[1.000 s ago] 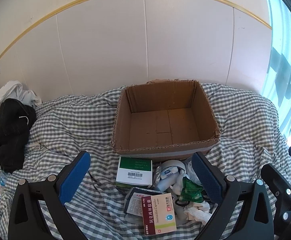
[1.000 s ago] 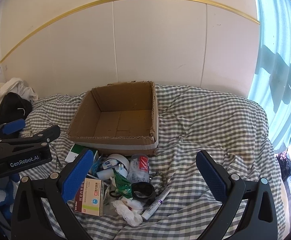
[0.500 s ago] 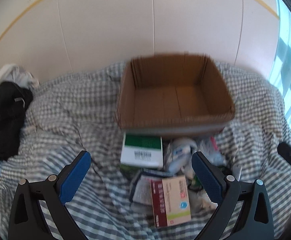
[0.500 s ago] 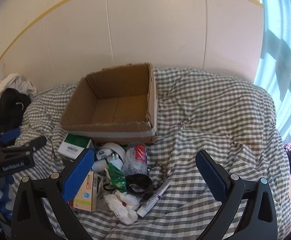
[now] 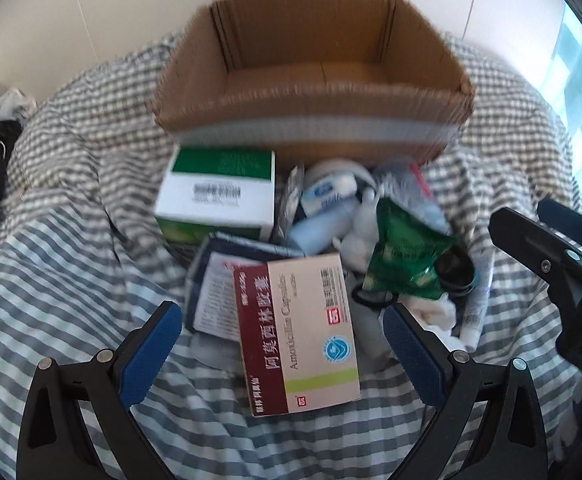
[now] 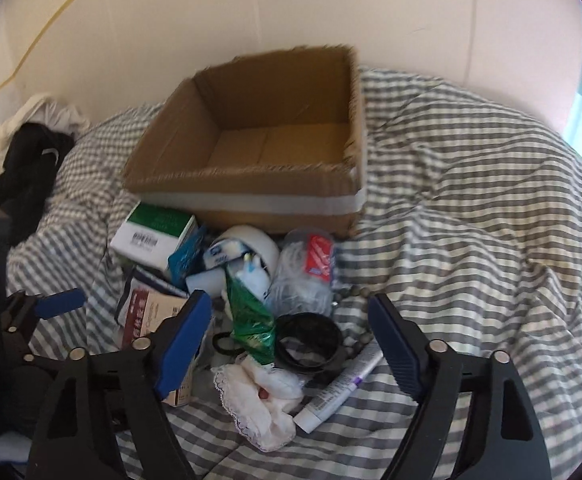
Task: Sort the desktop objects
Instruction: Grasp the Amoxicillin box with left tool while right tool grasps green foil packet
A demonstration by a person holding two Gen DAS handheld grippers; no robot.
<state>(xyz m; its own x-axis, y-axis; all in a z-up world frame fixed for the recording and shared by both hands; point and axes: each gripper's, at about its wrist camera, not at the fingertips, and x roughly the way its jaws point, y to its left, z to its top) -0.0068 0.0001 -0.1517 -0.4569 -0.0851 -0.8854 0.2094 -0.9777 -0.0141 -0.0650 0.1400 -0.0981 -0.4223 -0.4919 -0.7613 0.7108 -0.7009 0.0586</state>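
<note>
An empty cardboard box (image 5: 311,92) (image 6: 259,152) stands on a checked bedspread, with a pile of small things in front of it. My left gripper (image 5: 281,314) is open just above a maroon and beige amoxicillin box (image 5: 299,336), which lies between the fingers untouched. Behind it sits a green and white carton (image 5: 215,196). My right gripper (image 6: 291,316) is closing over a green packet (image 6: 251,316) and a black ring (image 6: 311,340), with no pad on either. A white tube (image 6: 339,384) and lace cloth (image 6: 259,396) lie nearer.
A clear bag with a red label (image 6: 307,272), a white roll (image 6: 251,240) and beads (image 6: 351,292) lie by the box front. Black and white clothes (image 6: 31,164) are heaped at the left by the wall. Rumpled bedspread (image 6: 471,220) spreads to the right.
Both grippers have come down toward the pile and tipped downward, so the pile now fills the views. The right jaws have narrowed. The objects lie as before.
</note>
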